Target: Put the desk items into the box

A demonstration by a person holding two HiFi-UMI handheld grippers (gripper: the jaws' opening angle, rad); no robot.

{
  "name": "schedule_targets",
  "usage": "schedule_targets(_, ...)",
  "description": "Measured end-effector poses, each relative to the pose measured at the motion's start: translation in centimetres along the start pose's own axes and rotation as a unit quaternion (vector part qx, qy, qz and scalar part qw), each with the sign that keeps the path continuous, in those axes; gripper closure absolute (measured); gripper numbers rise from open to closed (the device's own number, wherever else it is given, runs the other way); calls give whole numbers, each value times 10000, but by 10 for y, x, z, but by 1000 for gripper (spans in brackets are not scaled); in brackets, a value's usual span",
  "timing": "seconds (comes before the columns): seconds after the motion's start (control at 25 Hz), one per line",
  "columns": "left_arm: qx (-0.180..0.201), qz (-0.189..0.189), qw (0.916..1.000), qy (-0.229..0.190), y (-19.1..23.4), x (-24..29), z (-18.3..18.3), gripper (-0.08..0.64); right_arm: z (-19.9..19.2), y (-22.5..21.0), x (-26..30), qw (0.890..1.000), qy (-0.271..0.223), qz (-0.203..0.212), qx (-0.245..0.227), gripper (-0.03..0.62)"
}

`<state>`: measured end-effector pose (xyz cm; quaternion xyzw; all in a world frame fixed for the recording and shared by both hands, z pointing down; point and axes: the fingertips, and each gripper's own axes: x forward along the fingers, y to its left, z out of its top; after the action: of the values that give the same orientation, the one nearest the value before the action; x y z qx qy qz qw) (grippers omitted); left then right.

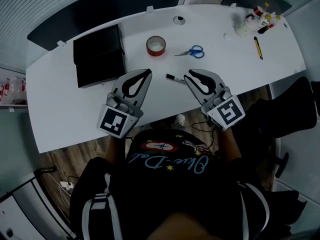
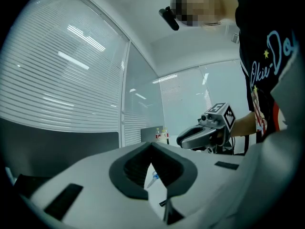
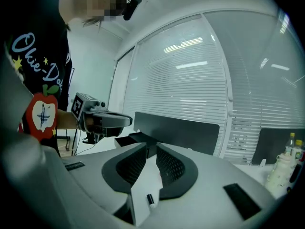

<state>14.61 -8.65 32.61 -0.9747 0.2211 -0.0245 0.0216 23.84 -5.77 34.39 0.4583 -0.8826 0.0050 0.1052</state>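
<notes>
A black box (image 1: 98, 54) lies at the desk's left. Right of it are a red tape roll (image 1: 155, 45), blue-handled scissors (image 1: 191, 51) and a black marker (image 1: 175, 78). My left gripper (image 1: 147, 72) hovers just right of the box, shut and empty, pointing toward the tape. My right gripper (image 1: 187, 74) is shut and empty, its tips just right of the marker. In the right gripper view the marker (image 3: 150, 199) shows below the jaws and the box (image 3: 138, 138) beyond them. The left gripper view shows the scissors (image 2: 153, 178) past the closed tips (image 2: 152, 146).
A yellow-and-black cutter (image 1: 258, 47) and a cluster of small bottles (image 1: 257, 20) sit at the desk's far right. A small round cap (image 1: 178, 20) lies near the back edge. The white desk (image 1: 60, 109) curves toward me; a dark screen runs behind it.
</notes>
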Motion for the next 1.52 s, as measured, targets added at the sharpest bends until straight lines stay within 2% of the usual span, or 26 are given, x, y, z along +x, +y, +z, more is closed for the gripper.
schedule_targets(0.4,-54,125,9995,272,-7,7,-29,572,-44,-2,18,9964,567,561,-276,514)
schedule_targets(0.76,-53,158,9990,419,-12,11,-39,572,-77,-2,32,9895,1070,938,-252,514)
schedule_targets(0.92,-47,212,9988,441,-13,12,-44,571,-91,-2,36,9873,1204,1022,-156,514)
schedule_targets(1.52,22,436,9970,641,-7,16,-72,571,-142,-3,59,9743,1828,1265,-355,514)
